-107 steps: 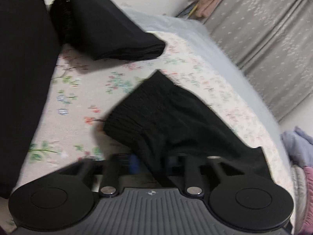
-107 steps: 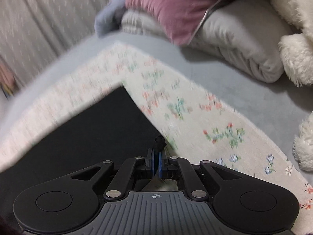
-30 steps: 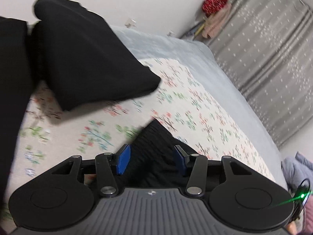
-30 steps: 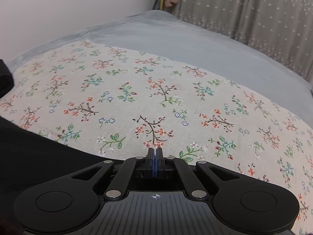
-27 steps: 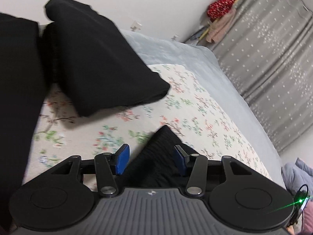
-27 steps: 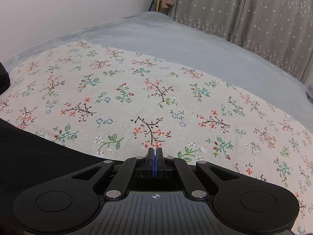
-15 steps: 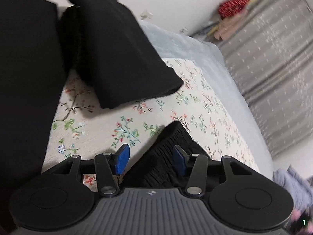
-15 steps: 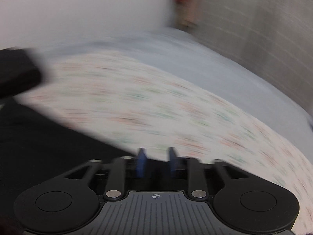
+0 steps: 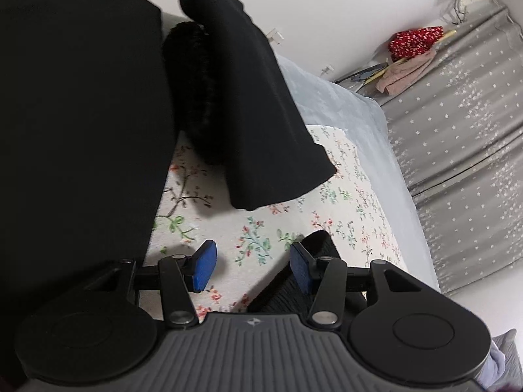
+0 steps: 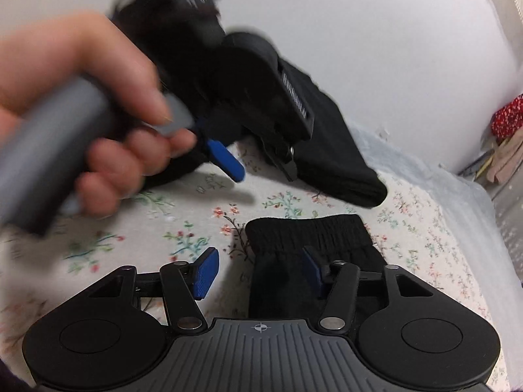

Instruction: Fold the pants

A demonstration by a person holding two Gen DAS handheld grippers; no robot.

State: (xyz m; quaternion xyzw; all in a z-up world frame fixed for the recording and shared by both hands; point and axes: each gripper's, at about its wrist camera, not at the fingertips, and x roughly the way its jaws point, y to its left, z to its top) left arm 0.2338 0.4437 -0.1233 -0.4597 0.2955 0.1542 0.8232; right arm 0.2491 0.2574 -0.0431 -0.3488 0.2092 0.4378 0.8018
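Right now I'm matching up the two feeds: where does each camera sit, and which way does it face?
Left wrist: on the left gripper, facing down at the floral cover; its open blue pads show.
Right wrist: on the right gripper, jaws open, facing the waistband; the left hand shows.
Shared: folded black pants.

bare floral sheet point(image 9: 255, 225) ahead — folded pants point(image 9: 248, 104) beyond

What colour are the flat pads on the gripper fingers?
Blue. The pads show best in the right wrist view, bright against the black arms.
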